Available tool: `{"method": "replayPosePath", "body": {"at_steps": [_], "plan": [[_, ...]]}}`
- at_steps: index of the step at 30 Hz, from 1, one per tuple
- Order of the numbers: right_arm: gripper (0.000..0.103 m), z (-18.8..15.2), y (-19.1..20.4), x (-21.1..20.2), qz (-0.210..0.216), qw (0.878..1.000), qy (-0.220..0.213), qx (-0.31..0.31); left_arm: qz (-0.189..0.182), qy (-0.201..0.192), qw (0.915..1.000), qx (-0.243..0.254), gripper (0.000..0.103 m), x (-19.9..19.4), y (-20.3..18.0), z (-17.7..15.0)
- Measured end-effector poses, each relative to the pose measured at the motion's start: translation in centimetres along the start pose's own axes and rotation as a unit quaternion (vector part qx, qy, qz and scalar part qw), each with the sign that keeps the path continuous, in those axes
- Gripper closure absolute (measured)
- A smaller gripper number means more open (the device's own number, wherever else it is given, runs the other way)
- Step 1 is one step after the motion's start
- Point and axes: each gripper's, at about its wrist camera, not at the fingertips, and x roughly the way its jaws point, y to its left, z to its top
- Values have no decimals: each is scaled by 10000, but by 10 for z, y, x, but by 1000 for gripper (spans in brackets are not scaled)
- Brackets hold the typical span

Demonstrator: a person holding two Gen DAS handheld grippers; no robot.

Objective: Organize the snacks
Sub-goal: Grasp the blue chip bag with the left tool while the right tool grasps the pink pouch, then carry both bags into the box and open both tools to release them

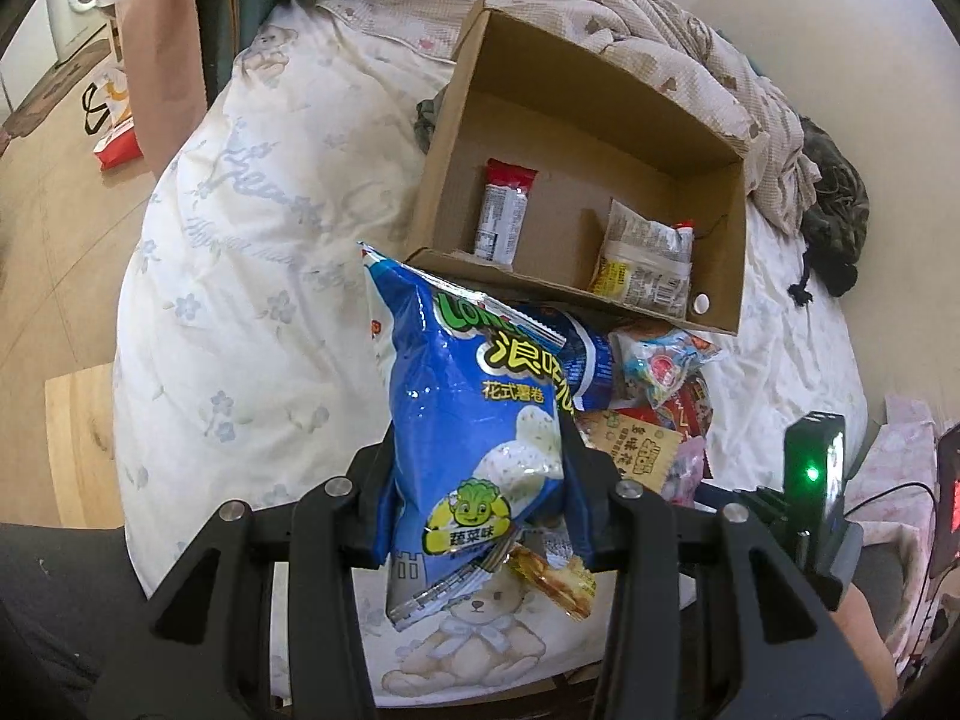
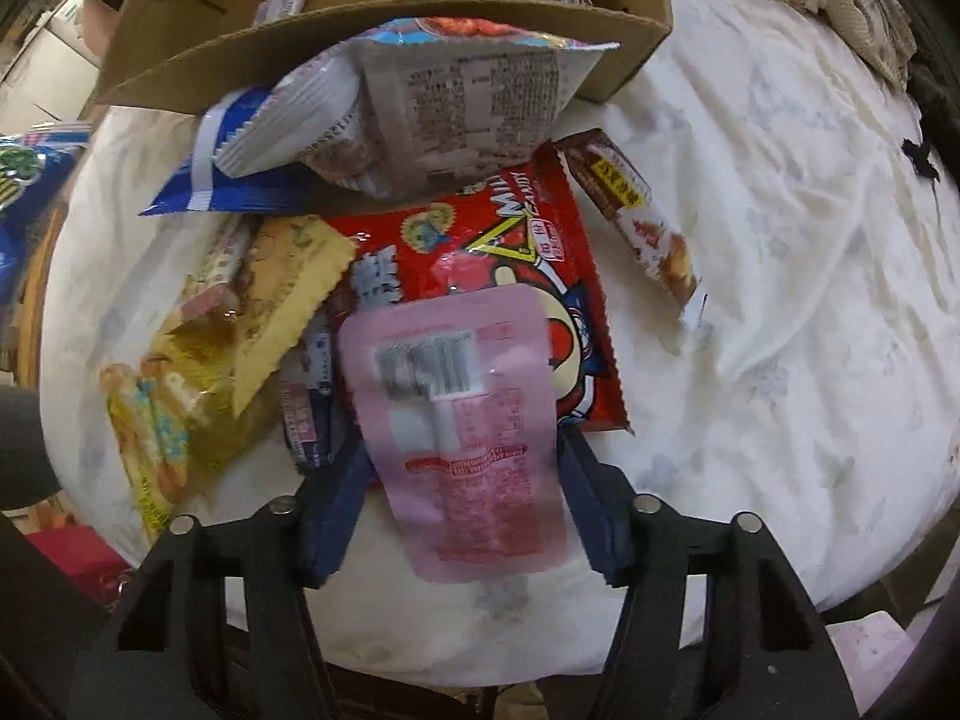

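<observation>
A big blue chip bag (image 1: 474,438) is clamped in the left gripper (image 1: 477,468), held just short of the cardboard box (image 1: 576,120) on the bed. A pink pouch (image 2: 462,432) is pinched by the right gripper (image 2: 465,480) over the snack pile, red candy bag (image 2: 510,240) underneath.

The chip bag (image 1: 474,432) is glossy blue with yellow-green lettering, white curls and a green cabbage cartoon. The pouch (image 2: 462,438) is pale pink with red print and a grey striped patch. Behind it lies a red candy bag (image 2: 540,228) with yellow and white marks. The box (image 1: 456,192) is plain brown cardboard. The bed sheet (image 1: 240,312) is white with faint blue flowers and a tan teddy bear.
</observation>
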Motion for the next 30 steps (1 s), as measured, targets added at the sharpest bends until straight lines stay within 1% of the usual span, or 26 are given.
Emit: {"method": "replayPosePath", "body": {"at_steps": [3, 5, 9, 11, 15, 18, 22, 25, 30], "plan": [[43, -4, 0, -7, 86, 9999, -91, 6, 27, 16, 10000, -43, 64, 1, 2, 0], [44, -7, -3, -20, 172, 9997, -176, 81, 58, 9, 10000, -62, 64, 2, 3, 0], [44, -12, -11, -44, 539, 9967, -514, 330, 98, -4, 9999, -90, 64, 3, 3, -1], [44, -12, -20, -59, 743, 9932, -771, 465, 116, -3, 9999, -101, 64, 4, 3, -1], [44, -13, -29, -93, 1063, 9799, -1542, 689, 210, -70, 9997, -54, 64, 4, 2, -1], [44, -9, -37, -108, 1215, 9710, -1874, 850, 304, -137, 9994, 3, 64, 4, 2, -1], [43, -4, -42, -112, 1392, 9643, -2025, 991, 421, -210, 9989, 22, 64, 3, 5, -1], [43, -5, -32, -114, 1453, 9609, -2147, 976, 486, -289, 9984, 37, 64, 1, 6, -1], [43, -1, -26, -111, 1668, 9547, -2254, 995, 560, -545, 9969, 124, 64, -6, 3, 0]]}}
